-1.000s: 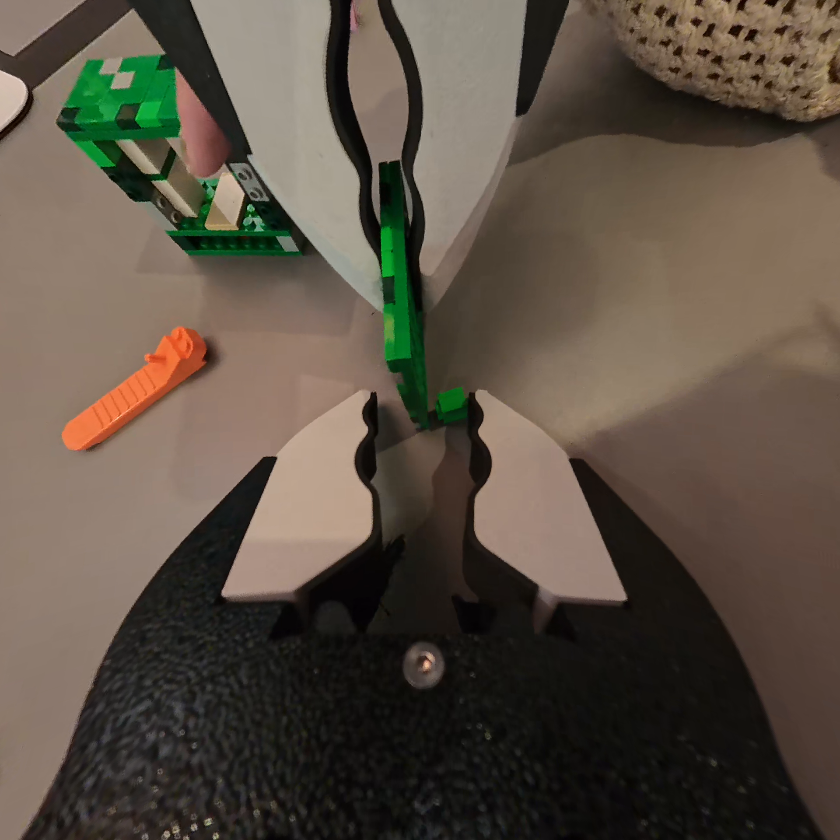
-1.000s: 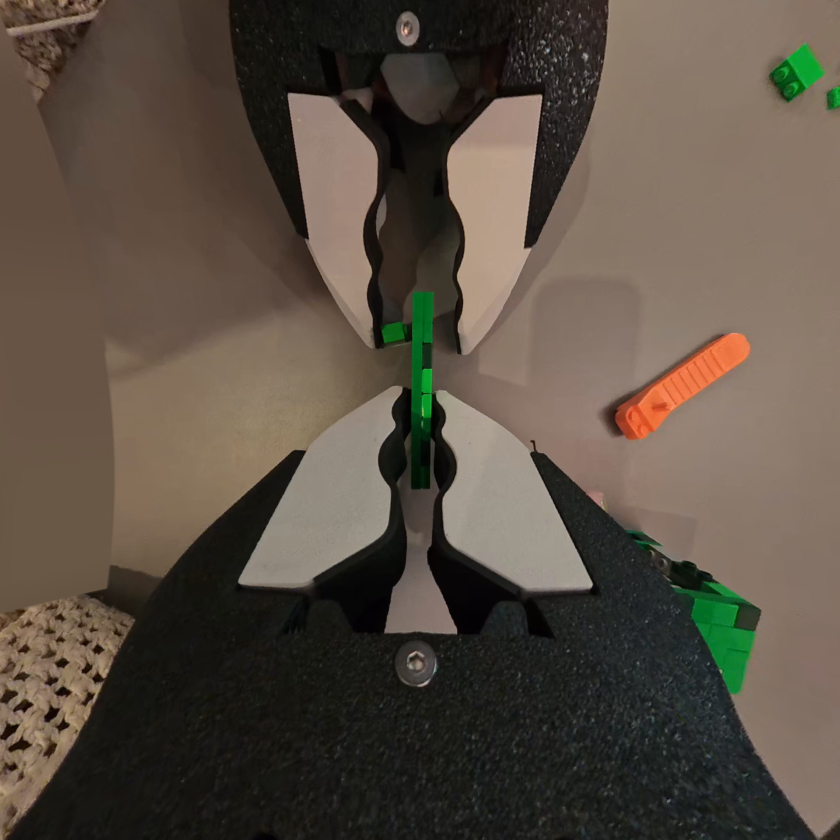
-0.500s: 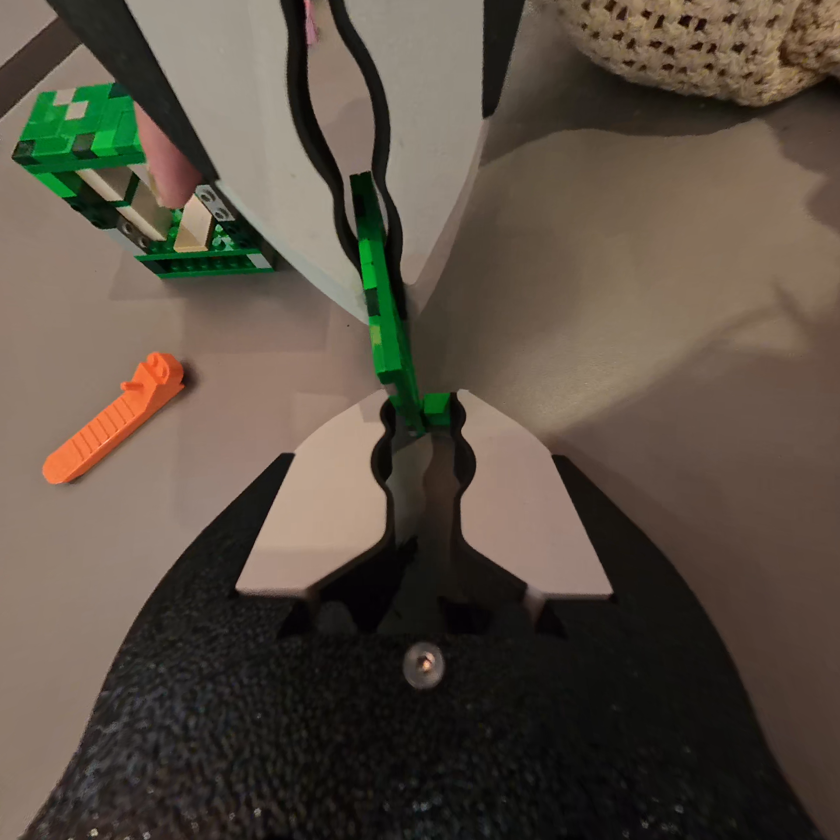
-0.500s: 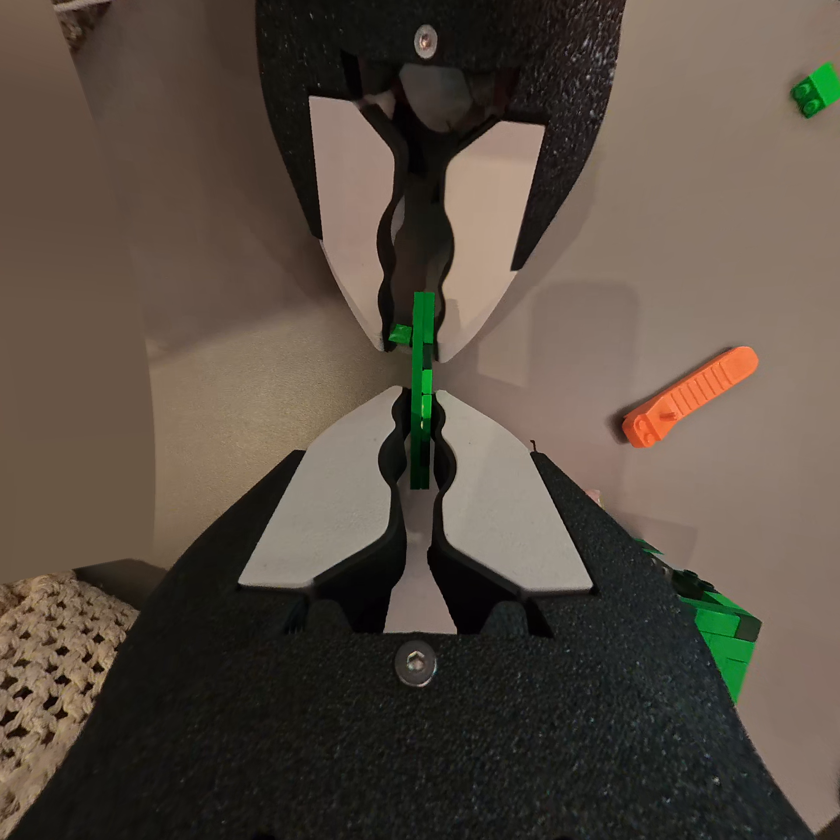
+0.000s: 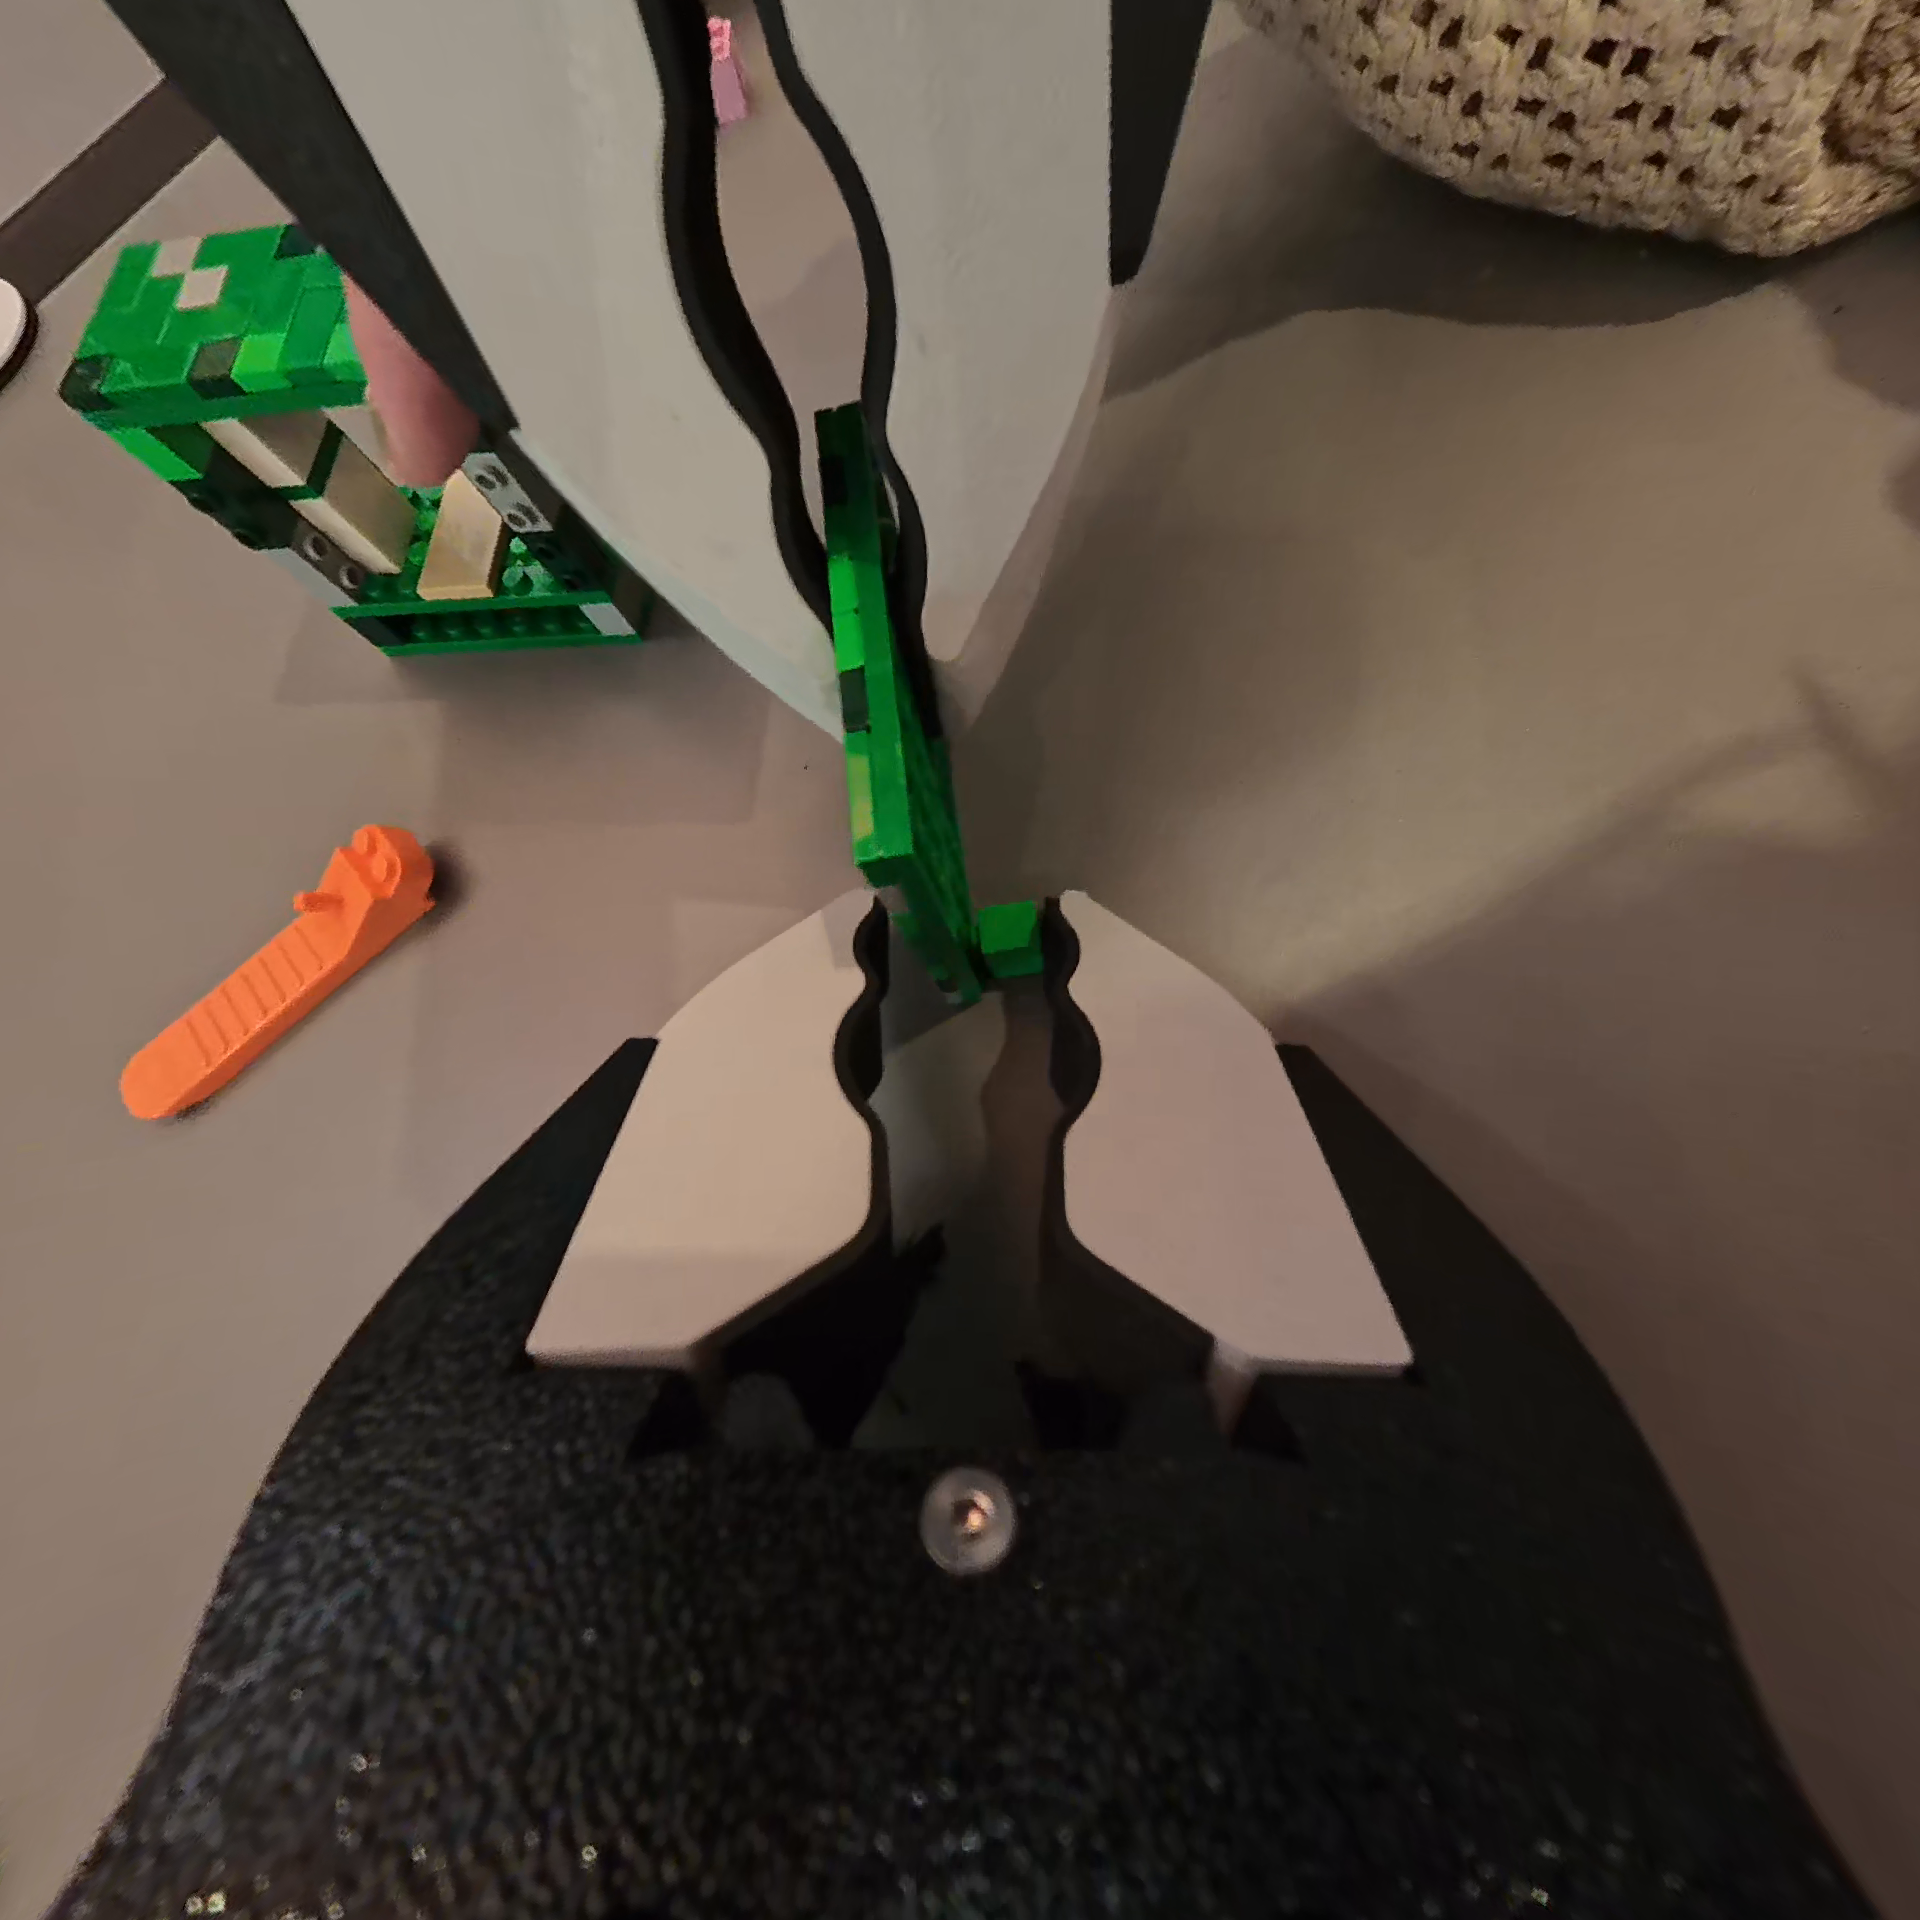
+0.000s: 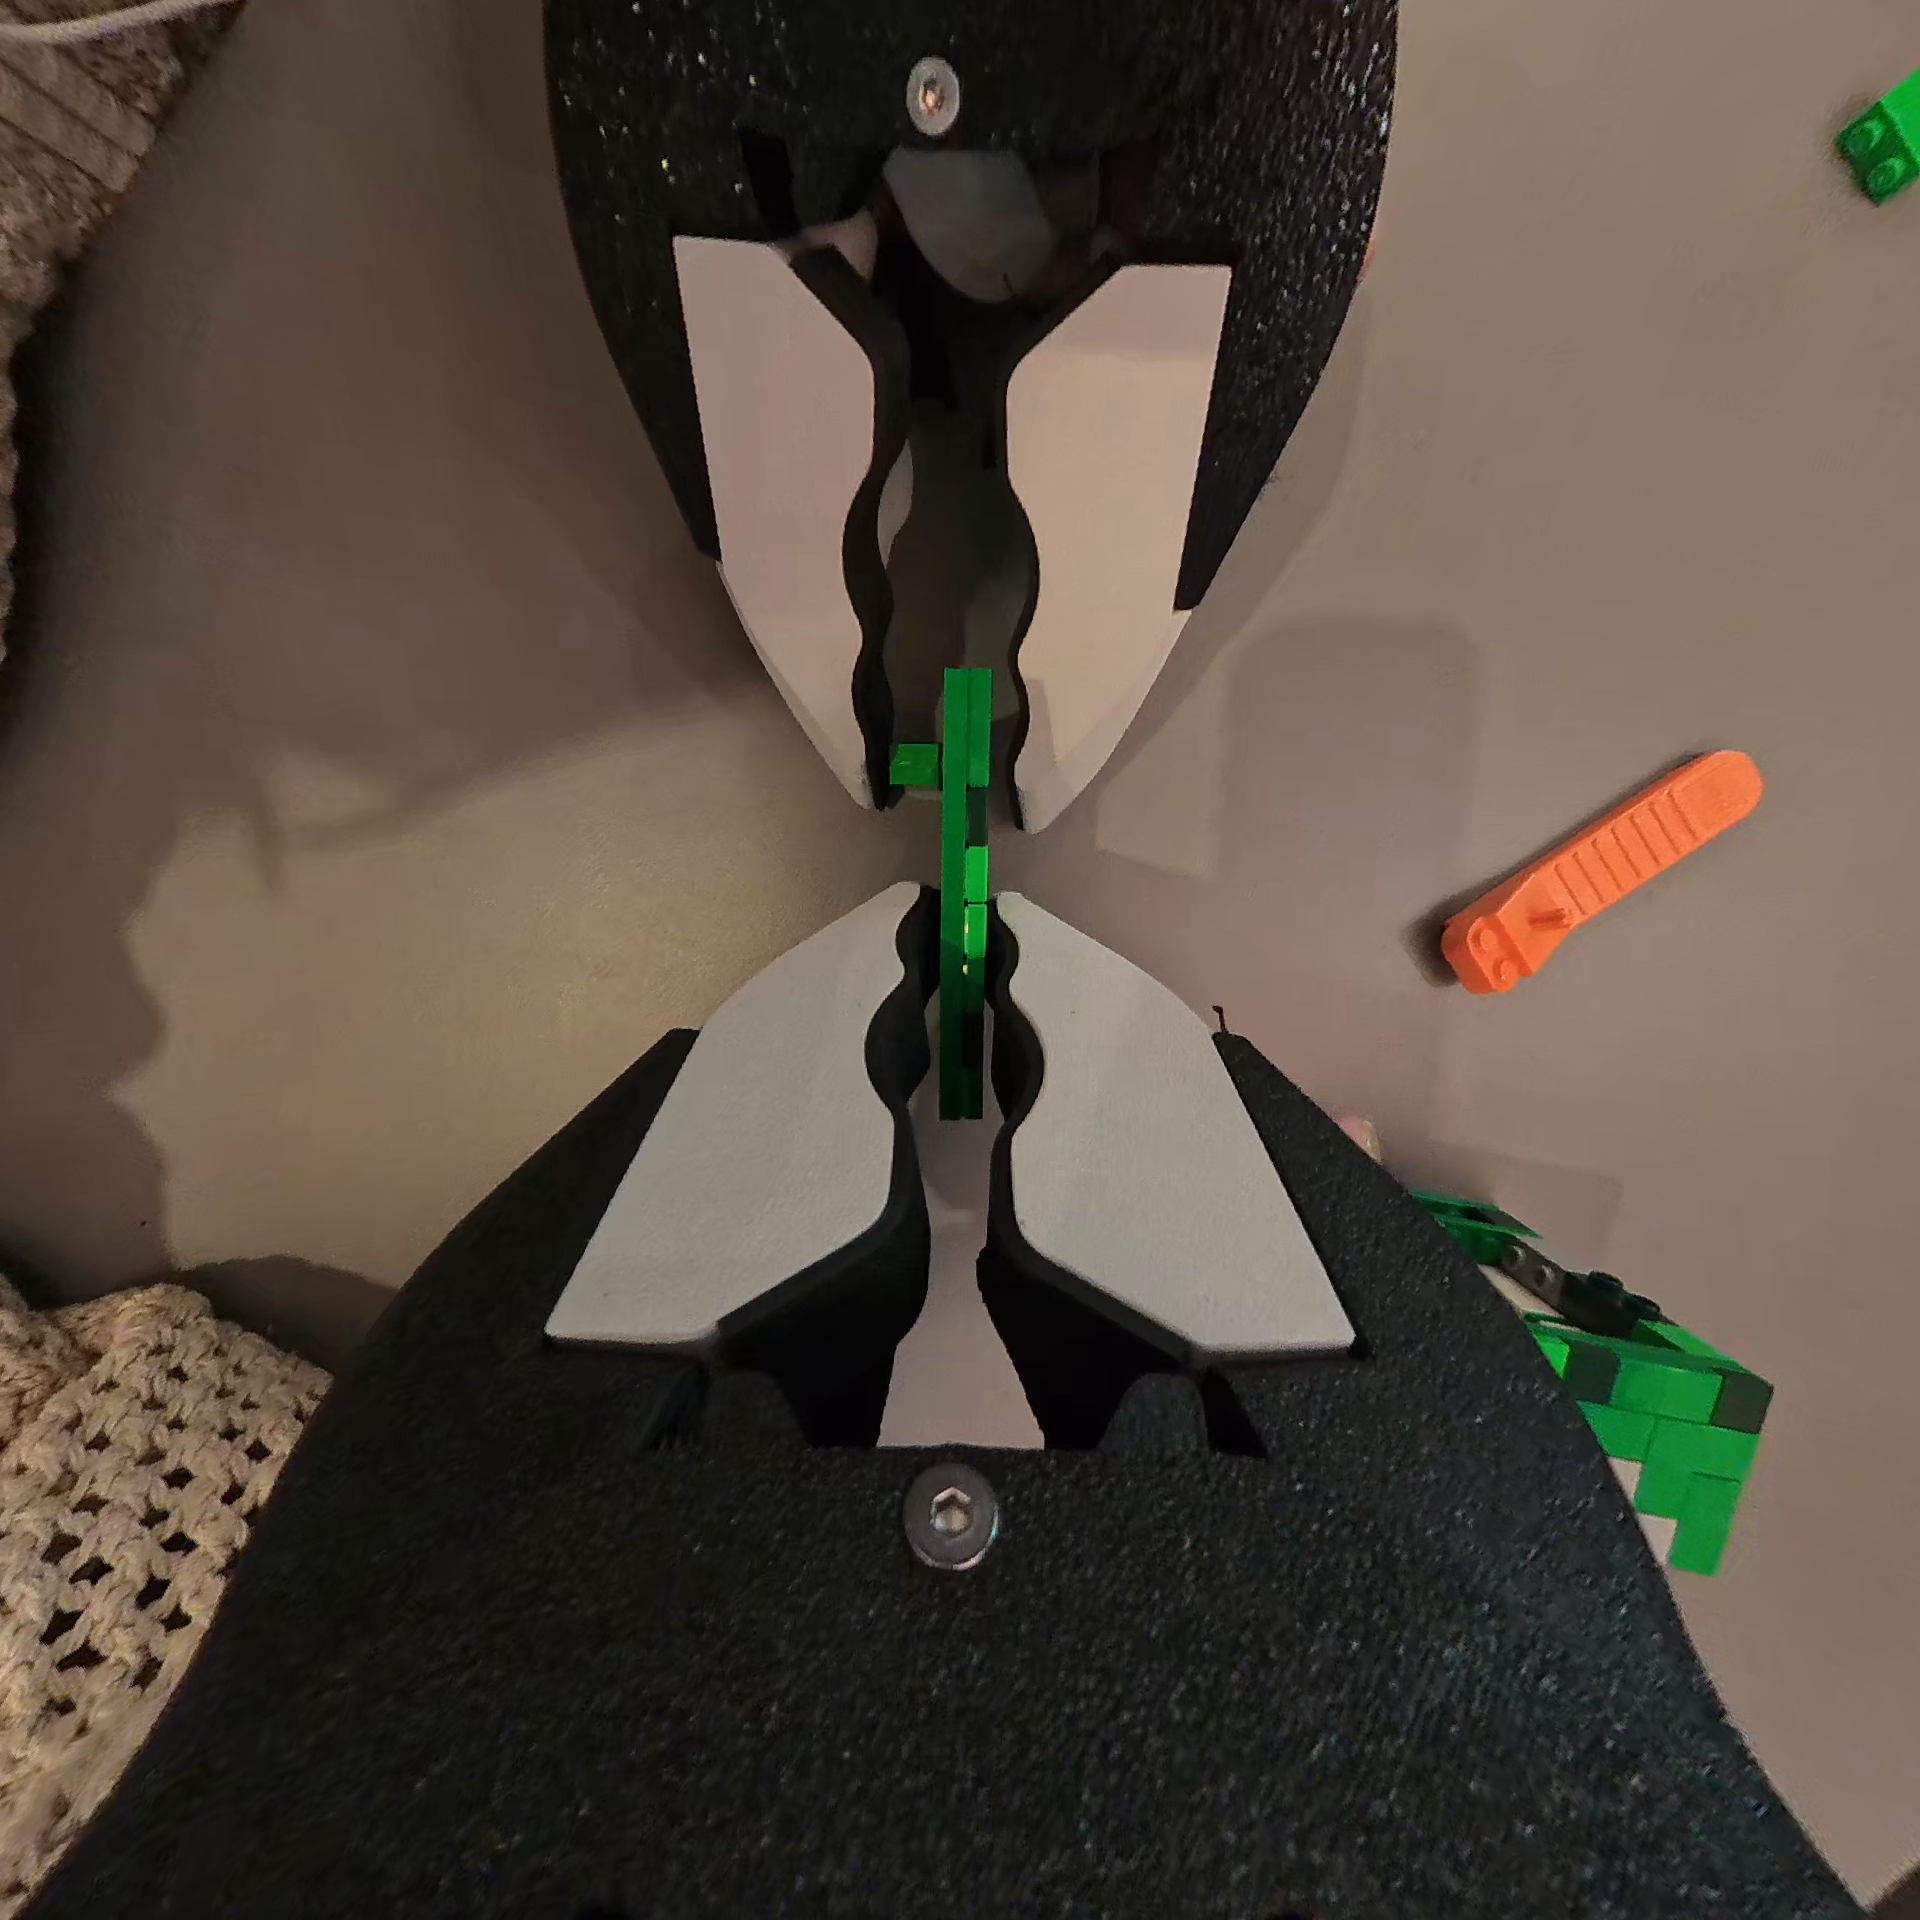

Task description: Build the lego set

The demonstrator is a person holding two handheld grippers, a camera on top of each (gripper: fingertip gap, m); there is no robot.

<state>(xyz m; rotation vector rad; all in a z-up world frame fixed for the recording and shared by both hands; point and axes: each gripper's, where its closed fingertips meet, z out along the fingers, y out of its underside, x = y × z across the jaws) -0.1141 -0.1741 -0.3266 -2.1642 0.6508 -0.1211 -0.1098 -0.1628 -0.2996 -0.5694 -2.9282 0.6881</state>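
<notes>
A thin green plate assembly [image 6: 961, 997] stands on edge between the two grippers, above the grey table. My right gripper [image 6: 958, 896] is shut on its near end; it reaches in from the top of the left wrist view [image 5: 899, 707]. My left gripper [image 5: 966, 925] is closed around the plate's [image 5: 894, 748] other end and a small green brick [image 5: 1008, 940]. The brick sits between the plate and one finger. In the right wrist view the left gripper [image 6: 951, 805] faces mine, with the small brick [image 6: 914, 764] against the plate's side.
An orange brick separator [image 5: 275, 977] lies on the table, also in the right wrist view [image 6: 1600, 873]. A partly built green model [image 5: 312, 447] stands behind it. A loose green brick [image 6: 1881, 145] lies far right. A crocheted cloth [image 5: 1579, 114] borders the table. My two grippers' fingertips are within a few centimetres of each other. Both grippers' tips are roughly 12 cm from the orange brick separator [image 5: 275, 977]. It is also in sight in the right wrist view [image 6: 1606, 864].
My left gripper's fingers have closed in around the plate's end and the small green brick. The right gripper keeps its hold on the plate, with small shifts.
</notes>
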